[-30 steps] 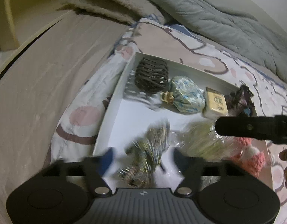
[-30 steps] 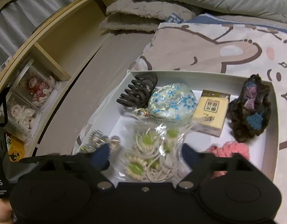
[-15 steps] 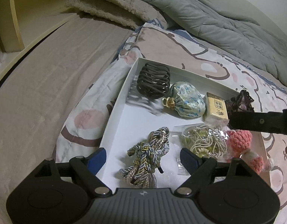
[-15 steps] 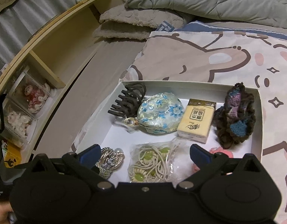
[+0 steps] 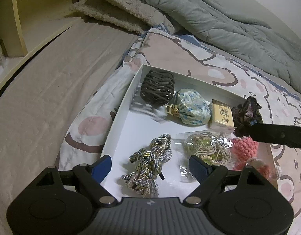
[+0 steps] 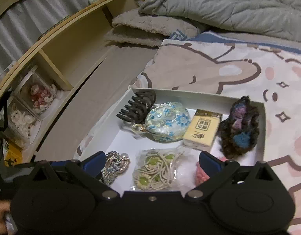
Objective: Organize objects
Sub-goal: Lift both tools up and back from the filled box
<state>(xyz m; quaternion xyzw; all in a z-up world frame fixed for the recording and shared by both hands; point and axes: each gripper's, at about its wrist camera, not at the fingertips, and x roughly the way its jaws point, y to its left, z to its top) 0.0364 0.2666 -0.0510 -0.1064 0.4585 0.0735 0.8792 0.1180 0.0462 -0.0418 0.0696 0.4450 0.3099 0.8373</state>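
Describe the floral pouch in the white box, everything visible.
The floral pouch is a rounded, plump bag of shiny pale fabric with blue flowers, gathered at one end under a gold-coloured ring clasp. It lies on its side in the white box, along the far row, between the dark claw clip and the yellow packet, apparently touching both. Neither gripper touches it.

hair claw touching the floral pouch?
Touching. Right wrist view: the hair claw rests against the floral pouch, no gap between them.
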